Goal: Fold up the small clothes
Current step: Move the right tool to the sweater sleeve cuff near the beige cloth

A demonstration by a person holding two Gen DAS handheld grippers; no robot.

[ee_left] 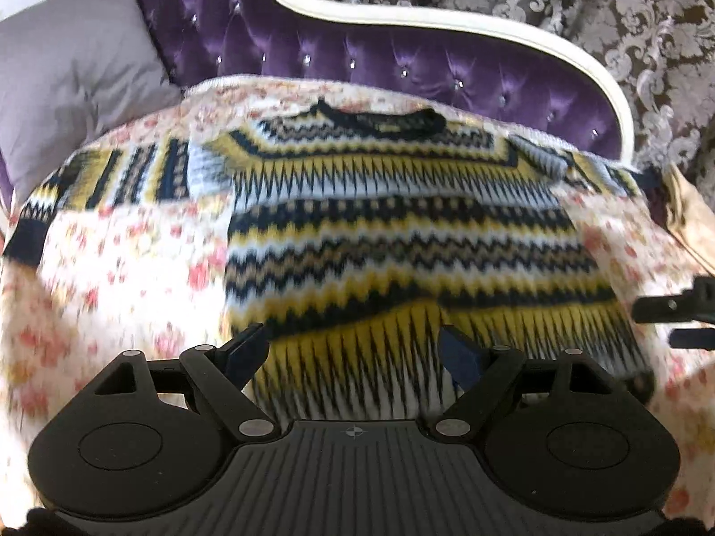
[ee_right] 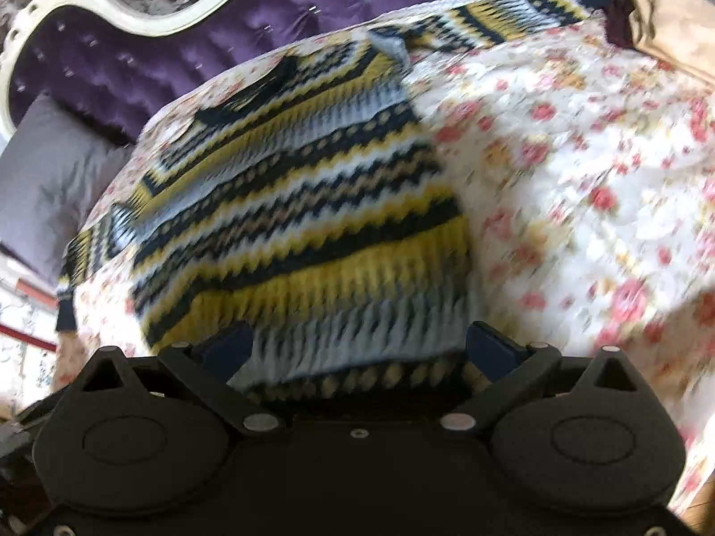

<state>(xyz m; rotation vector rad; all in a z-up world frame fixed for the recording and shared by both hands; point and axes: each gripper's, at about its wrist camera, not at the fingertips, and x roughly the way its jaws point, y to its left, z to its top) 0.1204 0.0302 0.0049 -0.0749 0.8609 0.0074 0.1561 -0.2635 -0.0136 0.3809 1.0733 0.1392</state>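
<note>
Both sets of jaws stand wide and hold nothing: your left gripper (ee_left: 353,348) and right gripper (ee_right: 357,346) each frame the sweater (ee_left: 402,232), which lies flat with sleeves spread just ahead of the fingertips. Bring each pair down squarely astride the hem edge nearest you, and pinch both knit layers before lifting.

Patterned sweater (ee_left: 402,232) lies flat on floral bedspread (ee_left: 134,277)

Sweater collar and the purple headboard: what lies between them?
Only a strip of flowered bedspread between the sweater collar and the headboard; left wrist view shows it.
</note>
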